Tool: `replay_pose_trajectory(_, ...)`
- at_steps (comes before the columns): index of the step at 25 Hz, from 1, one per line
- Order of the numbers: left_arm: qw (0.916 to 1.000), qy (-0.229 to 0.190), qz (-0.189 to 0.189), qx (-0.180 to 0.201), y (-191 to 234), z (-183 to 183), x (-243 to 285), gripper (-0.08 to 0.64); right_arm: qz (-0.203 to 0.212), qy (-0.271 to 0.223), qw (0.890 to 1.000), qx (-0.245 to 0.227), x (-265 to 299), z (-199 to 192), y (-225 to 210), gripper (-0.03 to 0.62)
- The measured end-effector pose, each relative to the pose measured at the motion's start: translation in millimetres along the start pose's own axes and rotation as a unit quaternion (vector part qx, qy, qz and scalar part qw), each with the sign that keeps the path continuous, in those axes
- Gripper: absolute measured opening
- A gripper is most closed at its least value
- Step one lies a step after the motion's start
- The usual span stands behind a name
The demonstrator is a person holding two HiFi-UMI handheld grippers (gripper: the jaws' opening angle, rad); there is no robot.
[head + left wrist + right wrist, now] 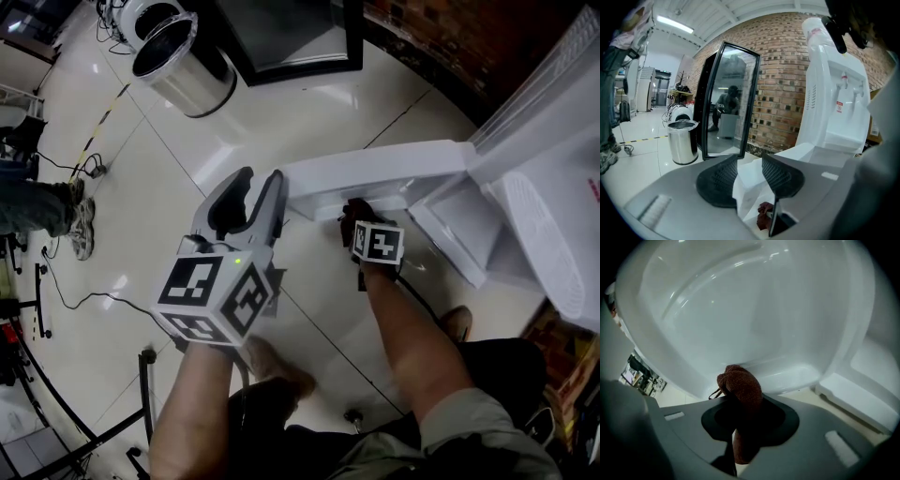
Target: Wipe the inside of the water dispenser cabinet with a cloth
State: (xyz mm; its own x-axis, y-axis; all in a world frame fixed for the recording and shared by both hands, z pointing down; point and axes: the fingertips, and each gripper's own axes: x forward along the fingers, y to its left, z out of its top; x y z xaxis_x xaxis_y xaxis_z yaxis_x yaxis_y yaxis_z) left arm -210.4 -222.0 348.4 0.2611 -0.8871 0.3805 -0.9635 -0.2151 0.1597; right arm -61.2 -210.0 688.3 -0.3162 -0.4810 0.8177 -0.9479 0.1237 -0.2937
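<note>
The left hand-held gripper (261,180) is clamped part-open on the free edge of the white cabinet door (375,173), which stands swung out from the foot of the water dispenser (548,225) over the tiled floor (159,178). Just beyond it and lower, the right hand-held gripper (743,414) pinches a bunched brown cloth (740,383) between its nearly closed jaws, the cloth's tip close to the door's moulded white inner face, though contact cannot be made out. Farther off, a steel bin (183,61) stands on the floor beside a dark-framed mirror (724,98) leaning on the brick wall (780,84).
</note>
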Motion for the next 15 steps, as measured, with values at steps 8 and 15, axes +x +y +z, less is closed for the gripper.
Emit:
replay_pose_trajectory(8,1.0,0.002,0.002,0.0,2.4,-0.2,2.3,0.152,-0.114,-0.032,0.989,0.084,-37.1,8.8,-102.8,0.095)
replay_pose_trajectory(15,1.0,0.006,0.006,0.002,1.1,-0.3,0.5,0.144,-0.122,-0.045,0.989,0.064,-61.0,14.5,-121.5,0.095)
